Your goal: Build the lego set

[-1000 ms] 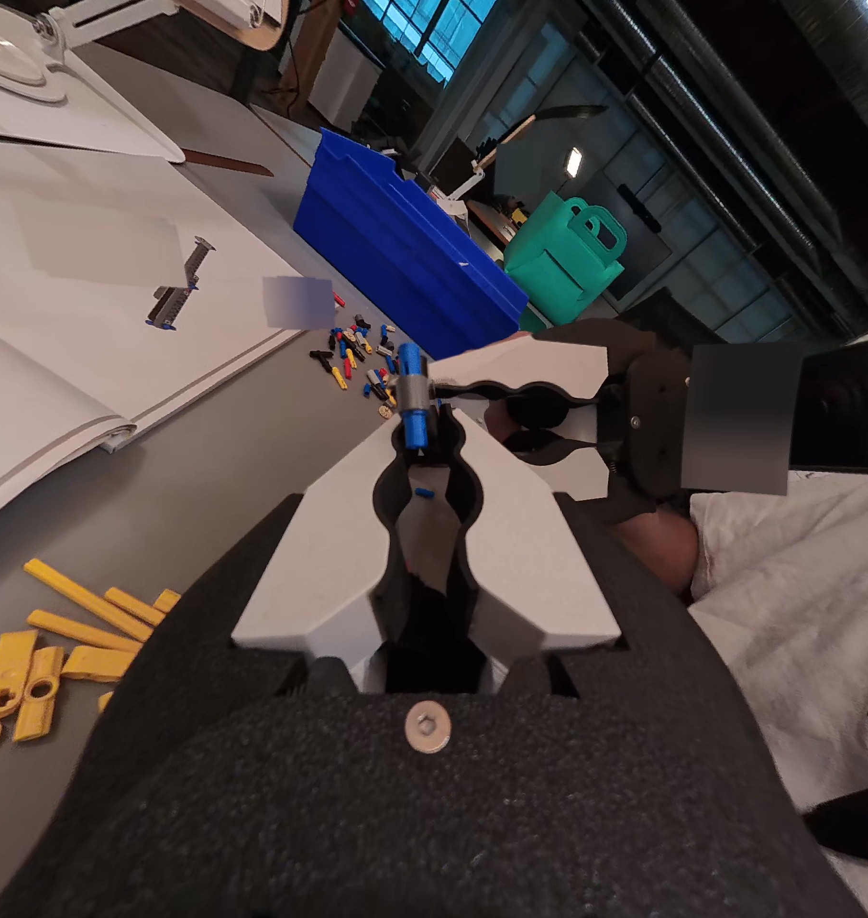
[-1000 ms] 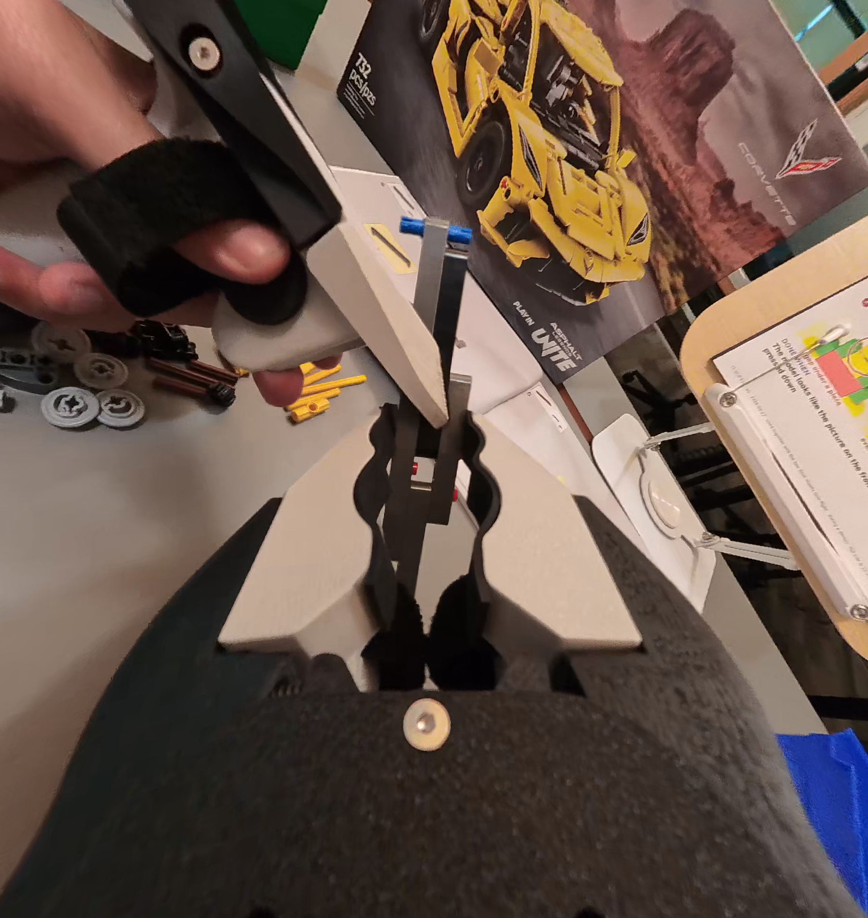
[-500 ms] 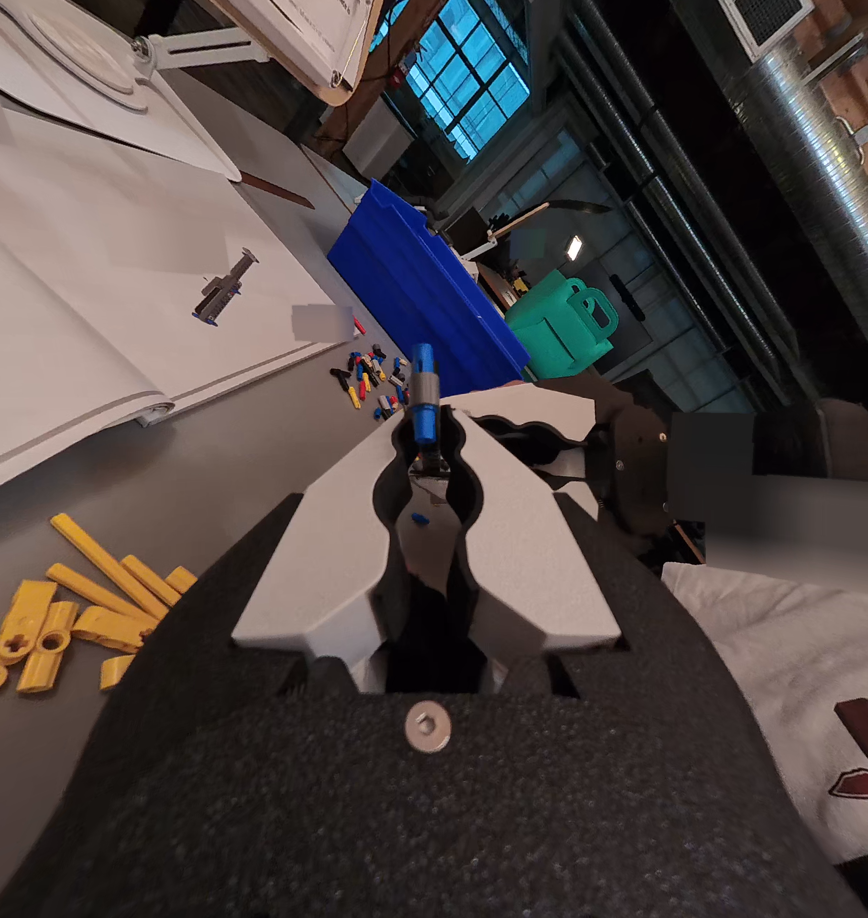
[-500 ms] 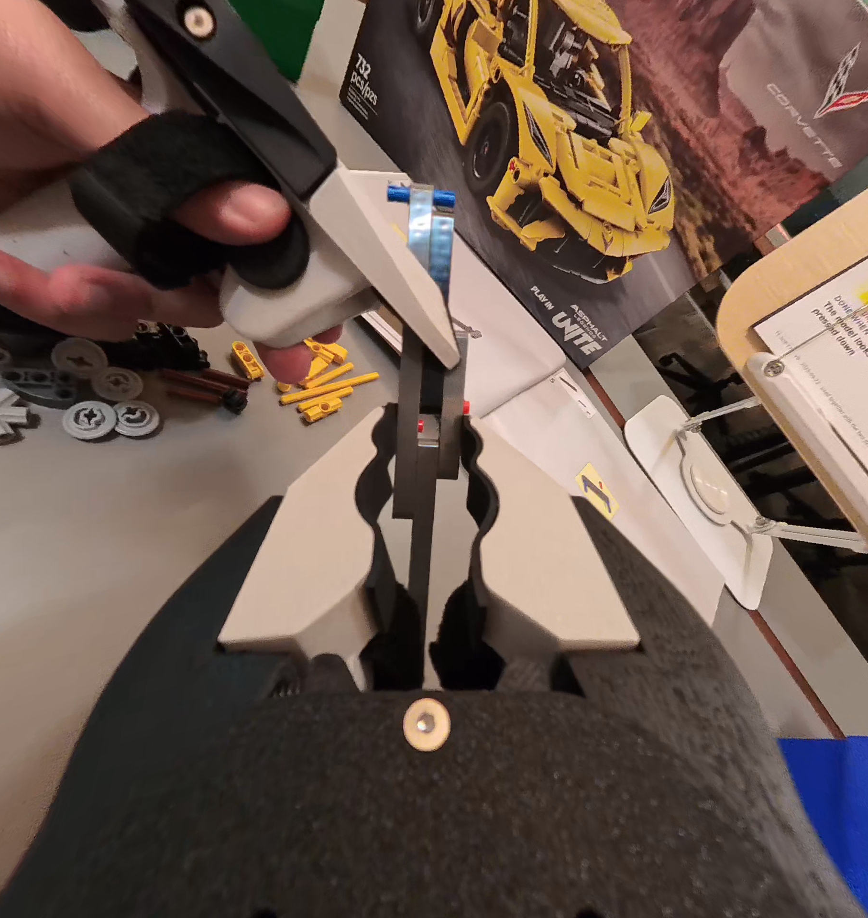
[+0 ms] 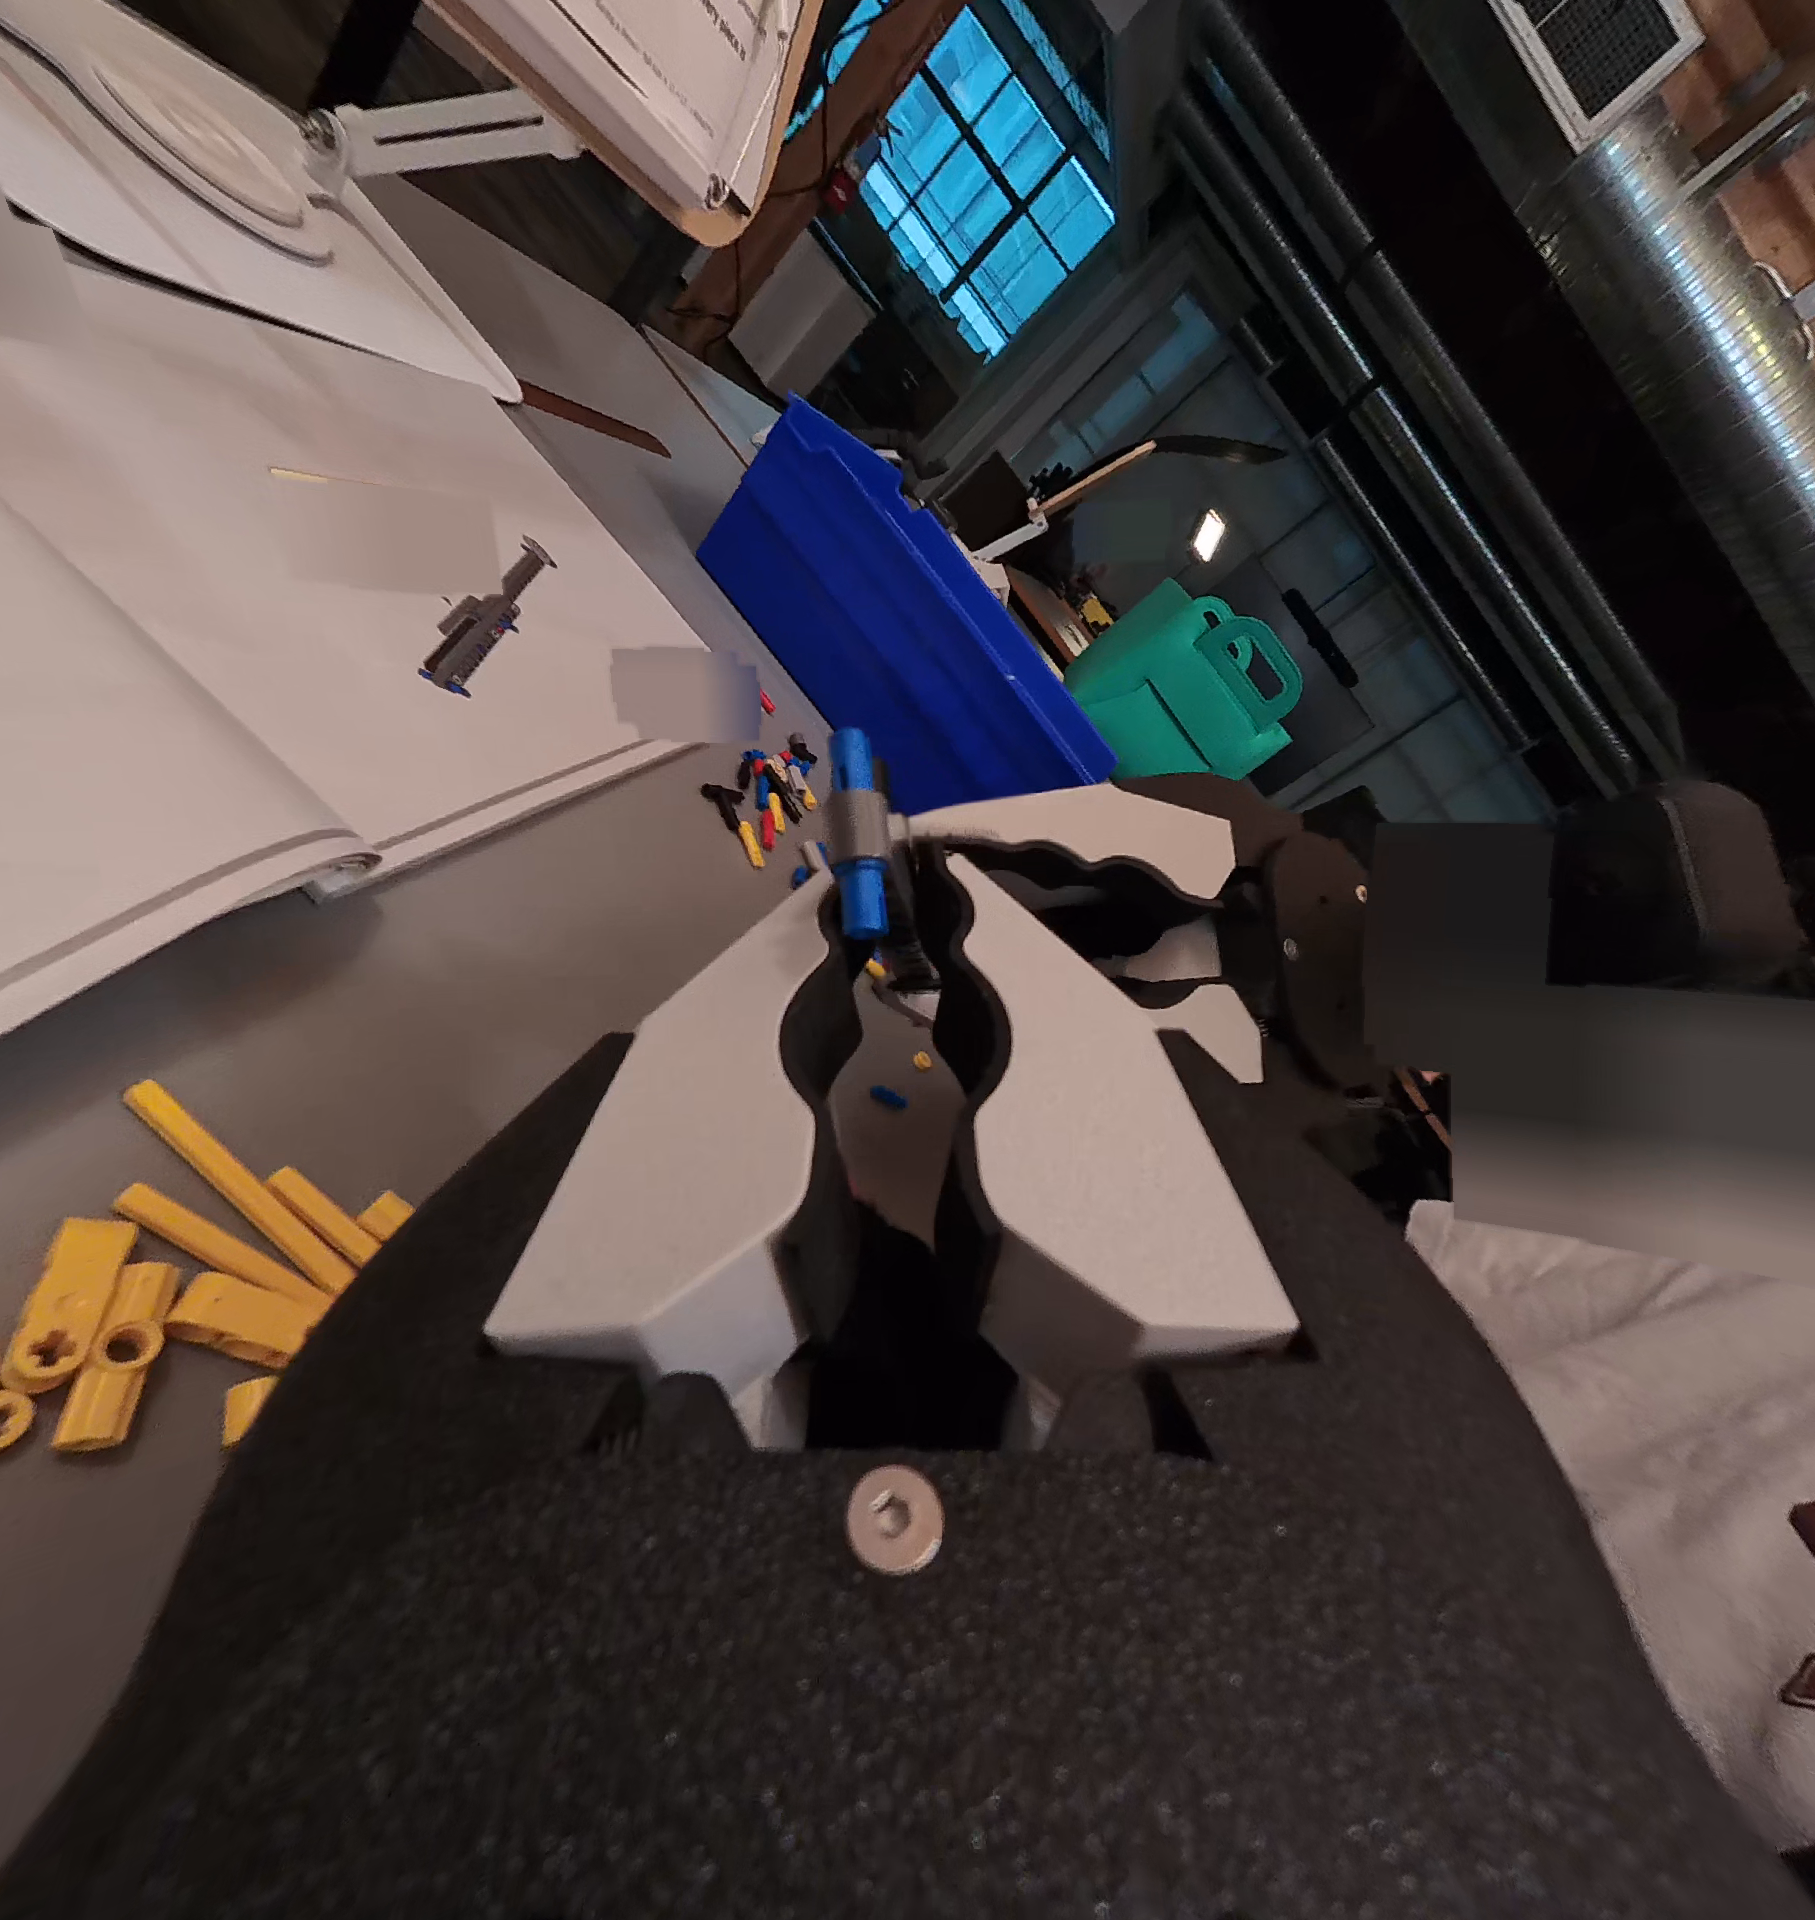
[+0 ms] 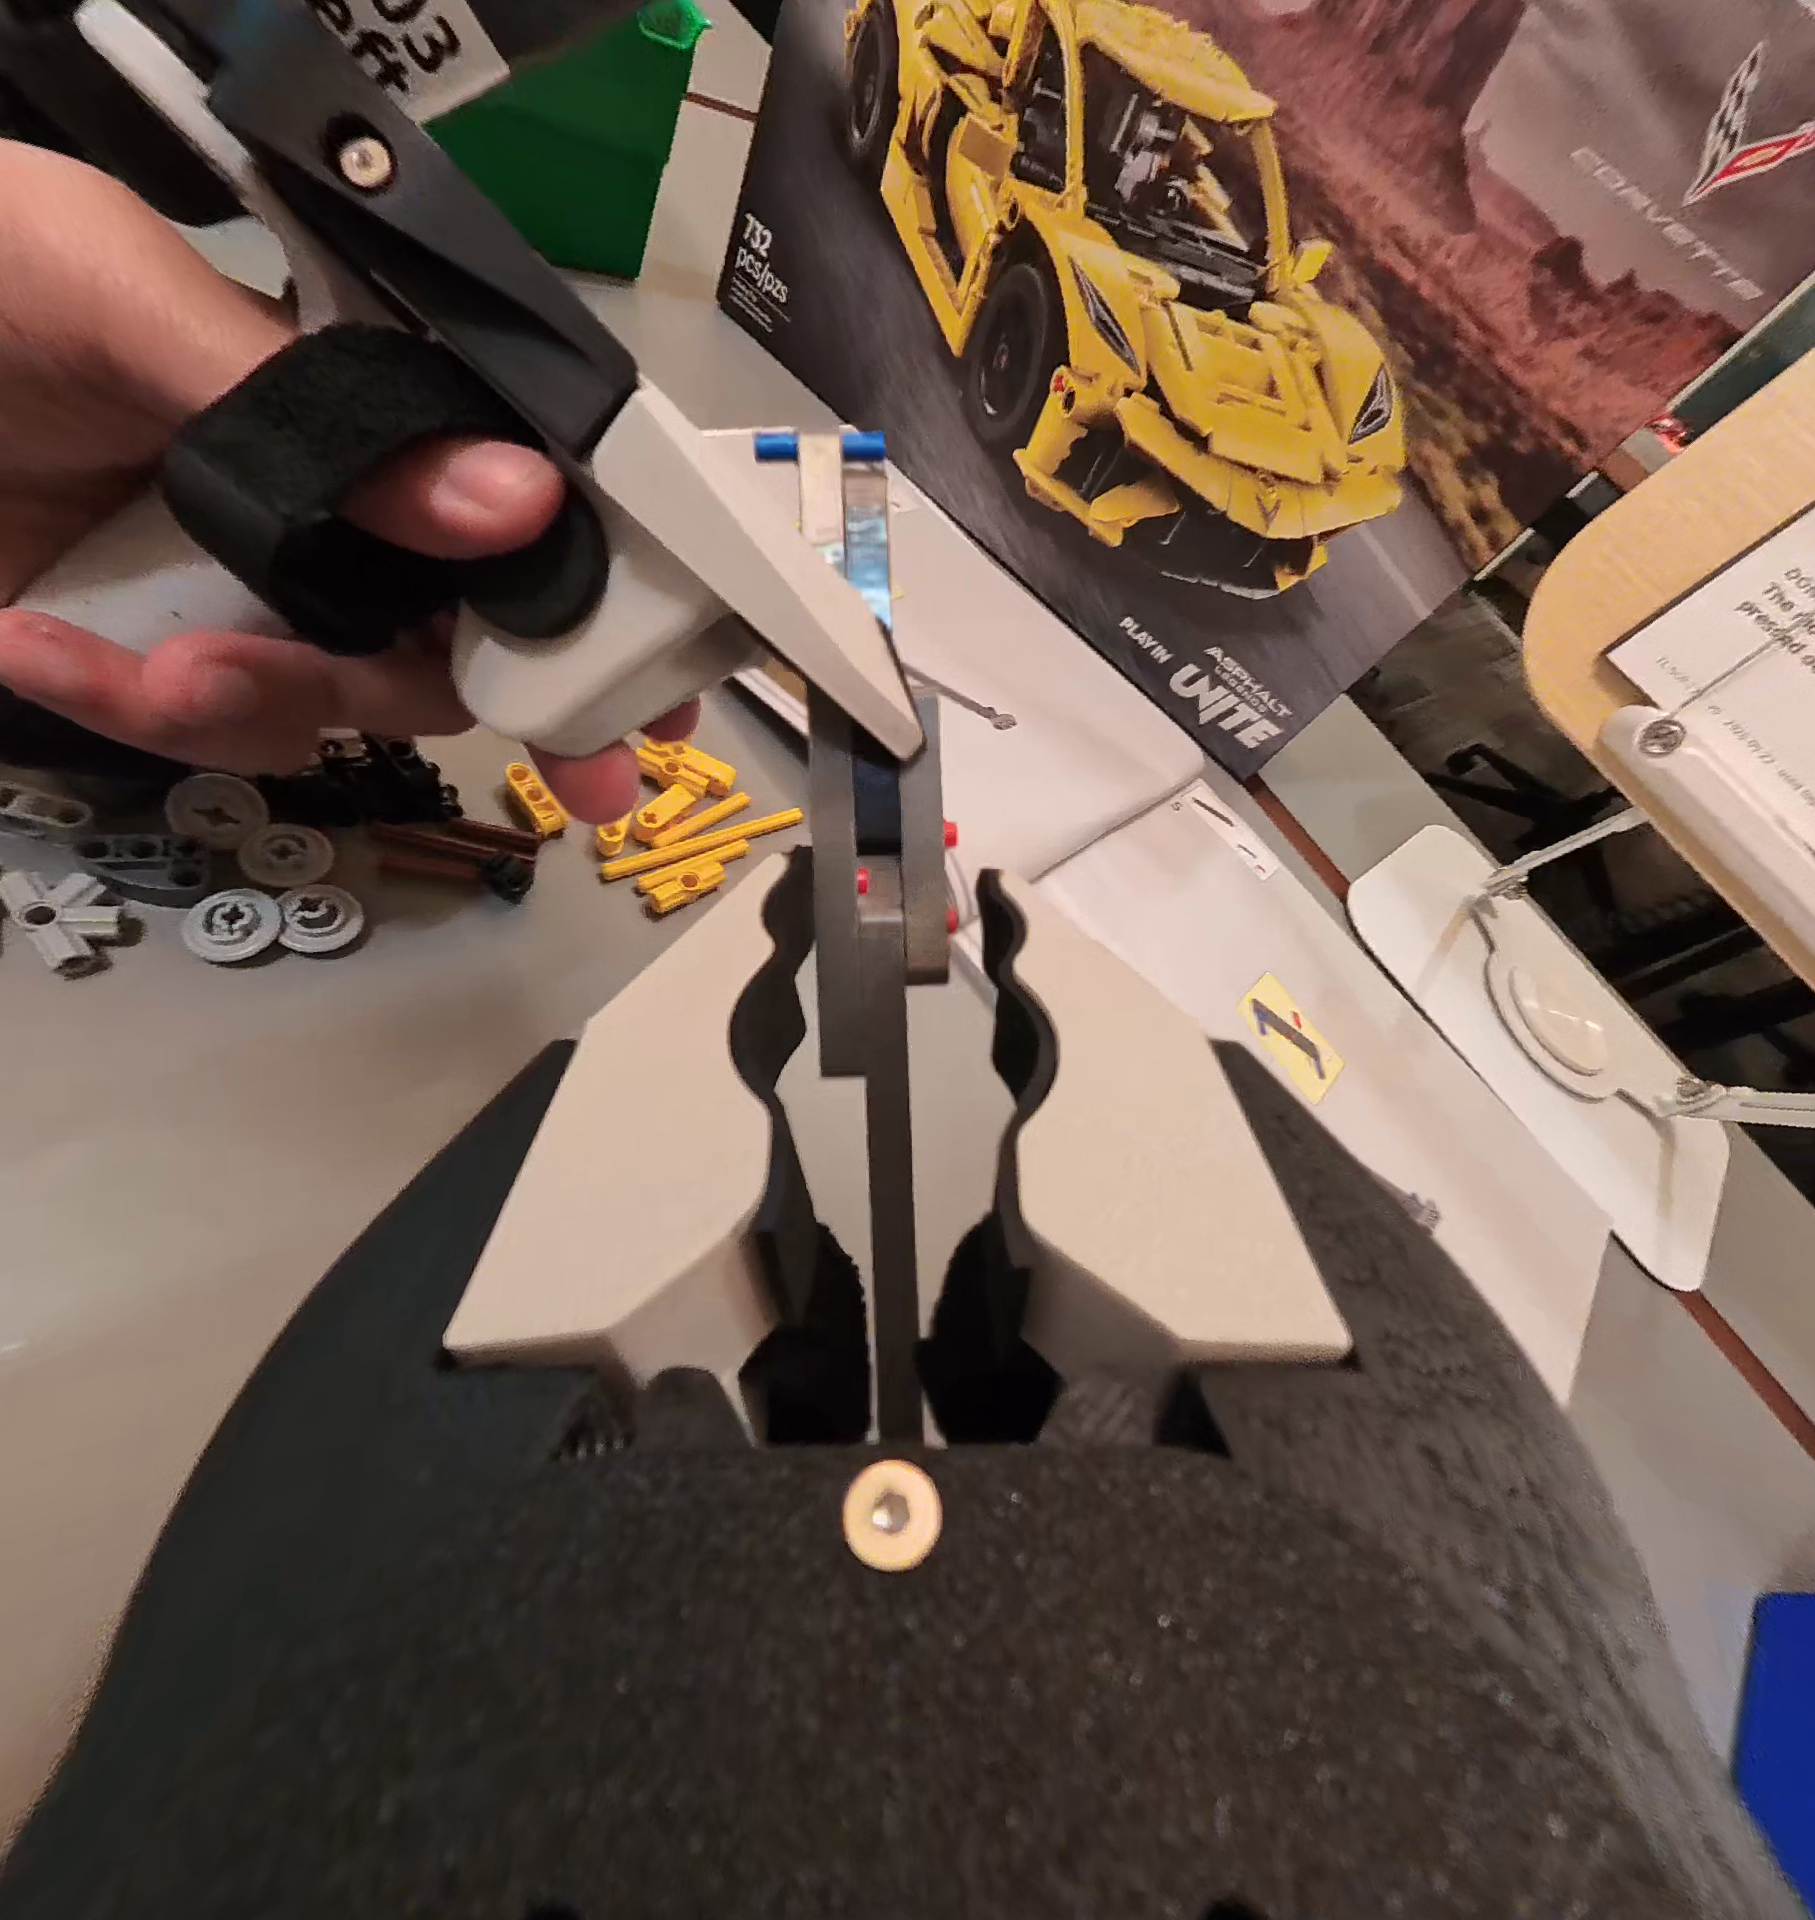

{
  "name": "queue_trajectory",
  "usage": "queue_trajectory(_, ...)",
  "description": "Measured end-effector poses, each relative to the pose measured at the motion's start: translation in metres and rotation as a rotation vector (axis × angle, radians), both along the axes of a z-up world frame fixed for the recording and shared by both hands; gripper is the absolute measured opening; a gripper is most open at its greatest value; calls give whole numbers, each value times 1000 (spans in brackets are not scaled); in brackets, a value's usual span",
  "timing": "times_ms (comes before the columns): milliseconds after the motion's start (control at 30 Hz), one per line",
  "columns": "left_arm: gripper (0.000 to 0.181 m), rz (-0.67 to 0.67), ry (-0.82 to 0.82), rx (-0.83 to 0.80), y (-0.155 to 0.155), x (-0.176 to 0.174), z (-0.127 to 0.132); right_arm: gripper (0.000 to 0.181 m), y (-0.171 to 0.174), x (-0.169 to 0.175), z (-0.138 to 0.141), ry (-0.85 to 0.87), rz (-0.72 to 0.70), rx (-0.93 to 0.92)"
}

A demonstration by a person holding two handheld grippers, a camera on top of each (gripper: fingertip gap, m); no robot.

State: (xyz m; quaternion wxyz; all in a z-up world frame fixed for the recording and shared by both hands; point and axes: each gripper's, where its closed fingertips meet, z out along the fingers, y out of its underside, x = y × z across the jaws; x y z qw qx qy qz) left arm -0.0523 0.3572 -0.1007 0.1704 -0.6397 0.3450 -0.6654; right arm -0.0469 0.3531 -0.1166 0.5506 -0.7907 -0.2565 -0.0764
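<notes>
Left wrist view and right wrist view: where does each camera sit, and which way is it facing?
Left wrist view: sits on the left gripper and looks along its fingers across the table toward a blue bin. The fingers clamp the lego assembly, and the person's white shirt shows.
Right wrist view: sits on the right gripper, whose fingers are open, and faces the set's box. The person's hand shows.
Shared: the assembly, the yellow pieces, and each view shows the other gripper.

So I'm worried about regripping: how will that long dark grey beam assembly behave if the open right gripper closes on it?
The dark grey beam assembly looks rigid and thin, so probably light. Being long and held high by the left gripper, it may pivot when nudged. Its smooth flat sides could slip.
</notes>
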Motion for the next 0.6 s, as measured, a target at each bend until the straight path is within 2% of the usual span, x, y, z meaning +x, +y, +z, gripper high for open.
queue_trajectory(100,6,16,-6,16,4,-1,2,31,-1,1,2,22,-1,1)
queue_trajectory(300,6,50,-18,-70,16,-4,0,25,-2,3,7,35,-7,30)
queue_trajectory(433,6,115,-44,-101,34,-10,3,22,-4,14,21,140,-26,62)
queue_trajectory(600,6,185,-103,-155,46,-16,12,22,-3,20,17,208,-39,29)
